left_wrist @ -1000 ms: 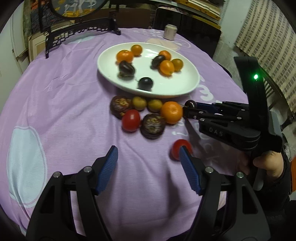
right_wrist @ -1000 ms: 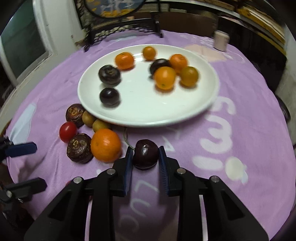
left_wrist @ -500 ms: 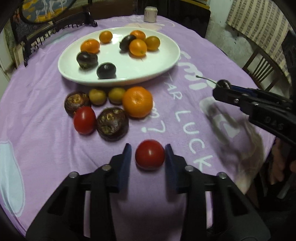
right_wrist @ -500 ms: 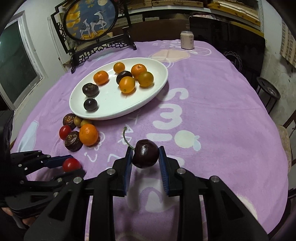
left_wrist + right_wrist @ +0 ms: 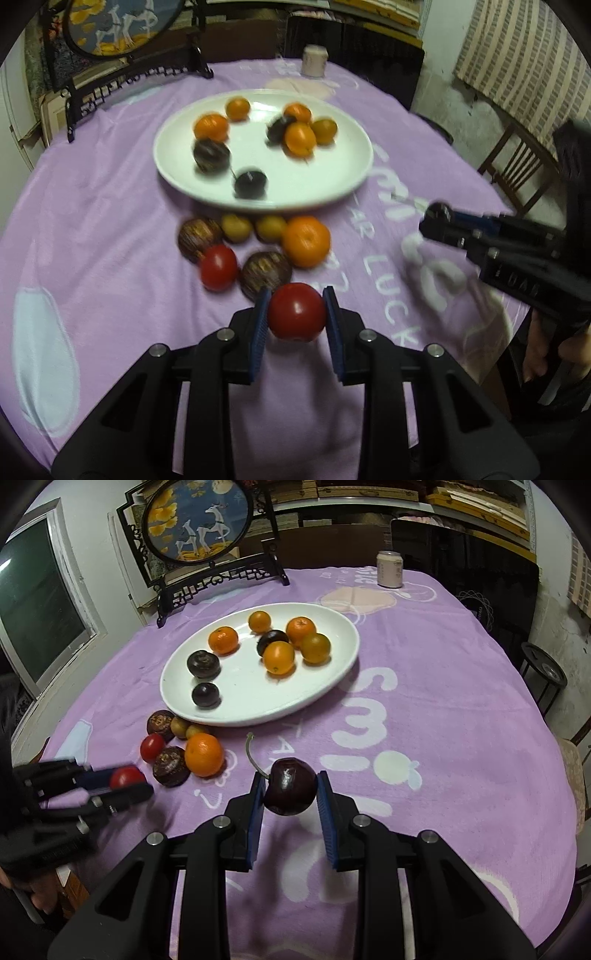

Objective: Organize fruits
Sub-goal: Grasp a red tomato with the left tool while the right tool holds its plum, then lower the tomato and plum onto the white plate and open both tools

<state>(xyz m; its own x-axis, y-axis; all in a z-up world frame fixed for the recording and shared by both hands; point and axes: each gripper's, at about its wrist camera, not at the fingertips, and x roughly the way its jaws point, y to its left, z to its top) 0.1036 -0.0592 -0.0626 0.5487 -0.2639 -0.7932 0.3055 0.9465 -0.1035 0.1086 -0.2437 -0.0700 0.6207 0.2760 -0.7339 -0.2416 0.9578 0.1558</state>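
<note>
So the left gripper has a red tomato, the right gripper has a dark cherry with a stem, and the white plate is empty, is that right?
Not quite: the white plate is not empty. The right wrist view shows oranges and dark fruits lying on it. The rest holds: the left gripper is shut on the red tomato, and the right gripper is shut on the dark cherry, stem attached.
</note>
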